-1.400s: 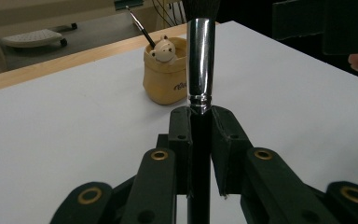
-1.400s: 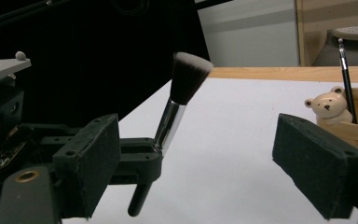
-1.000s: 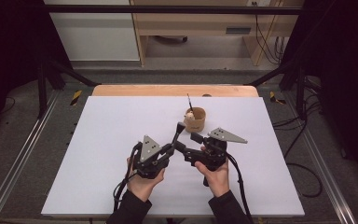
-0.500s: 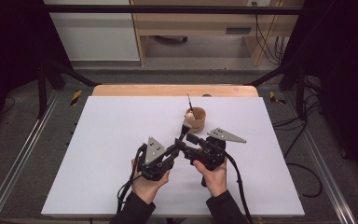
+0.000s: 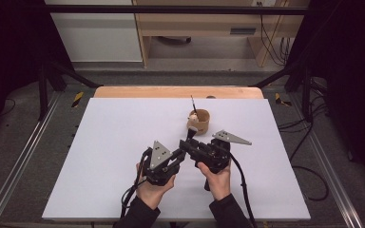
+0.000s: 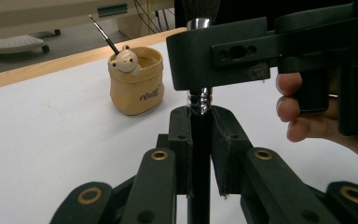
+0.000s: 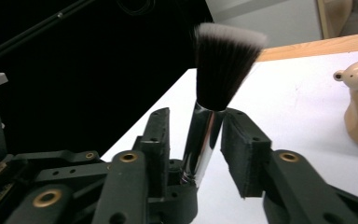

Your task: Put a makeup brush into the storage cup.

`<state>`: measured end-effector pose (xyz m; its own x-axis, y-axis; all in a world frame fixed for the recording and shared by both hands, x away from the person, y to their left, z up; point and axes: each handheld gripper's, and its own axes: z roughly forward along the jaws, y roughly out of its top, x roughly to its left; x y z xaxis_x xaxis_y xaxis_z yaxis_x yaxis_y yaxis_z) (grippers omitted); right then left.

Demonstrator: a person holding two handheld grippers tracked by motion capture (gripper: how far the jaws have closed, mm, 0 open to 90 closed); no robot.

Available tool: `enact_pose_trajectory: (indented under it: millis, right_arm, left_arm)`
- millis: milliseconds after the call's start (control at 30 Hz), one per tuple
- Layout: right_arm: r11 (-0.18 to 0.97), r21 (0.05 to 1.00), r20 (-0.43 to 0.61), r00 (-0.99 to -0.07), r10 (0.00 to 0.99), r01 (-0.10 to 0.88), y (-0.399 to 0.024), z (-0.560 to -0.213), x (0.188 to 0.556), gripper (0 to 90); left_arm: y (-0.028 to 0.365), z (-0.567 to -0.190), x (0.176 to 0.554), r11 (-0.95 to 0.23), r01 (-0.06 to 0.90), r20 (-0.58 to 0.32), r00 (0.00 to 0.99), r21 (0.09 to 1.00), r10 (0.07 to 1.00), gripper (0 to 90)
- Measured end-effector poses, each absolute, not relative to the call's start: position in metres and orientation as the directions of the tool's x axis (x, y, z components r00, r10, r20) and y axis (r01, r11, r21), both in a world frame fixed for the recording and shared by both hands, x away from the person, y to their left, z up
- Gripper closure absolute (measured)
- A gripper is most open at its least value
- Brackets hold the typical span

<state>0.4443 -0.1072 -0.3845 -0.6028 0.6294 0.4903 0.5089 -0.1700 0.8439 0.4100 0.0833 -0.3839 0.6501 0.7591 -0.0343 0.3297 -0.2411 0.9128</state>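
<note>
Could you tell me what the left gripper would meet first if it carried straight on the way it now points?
Probably the right gripper, whose fingers have been closing around the makeup brush just ahead. The bear cup stands off to one side; depth is unclear.

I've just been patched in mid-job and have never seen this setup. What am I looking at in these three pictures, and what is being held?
There is no robot arm here: a person holds two hand tools, each ending in a pair of black tongs. The wide picture comes from a camera above the white table. The other two come from cameras riding on each tool, looking along its tongs. On the table stands a beige bear-faced cup with a thin brush in it. The left tongs are shut on the black handle of a makeup brush. The right tongs have just been closing around its silver collar, but a gap shows on one side, so they do not grip it yet.
</note>
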Motion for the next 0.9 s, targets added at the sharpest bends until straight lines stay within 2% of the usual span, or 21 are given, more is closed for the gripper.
enact_pose_trajectory:
  millis: [333,600,700,900]
  right_arm:
    - [-0.184,0.835,0.511,-0.605,0.61,0.519,-0.1087,-0.3853,0.4446,76.2]
    - [-0.188,0.832,0.518,-0.609,0.6,0.522,-0.1099,-0.3842,0.4431,77.0]
    - [-0.17,0.85,0.489,-0.627,0.607,0.499,-0.1113,-0.3839,0.4425,77.1]
    - [-0.171,0.866,0.468,-0.643,0.606,0.469,-0.1144,-0.3824,0.4419,77.2]
  left_arm:
    - [0.083,-0.3833,0.4091,-0.236,0.33,-0.039,0.652,0.914,0.757,78.6]
    - [0.0829,-0.3819,0.4087,-0.238,0.325,-0.038,0.659,0.915,0.751,78.3]
    - [0.0822,-0.3809,0.4099,-0.252,0.309,-0.024,0.674,0.917,0.738,77.7]
    - [0.0857,-0.3776,0.4118,-0.282,0.294,-0.006,0.701,0.913,0.713,65.7]
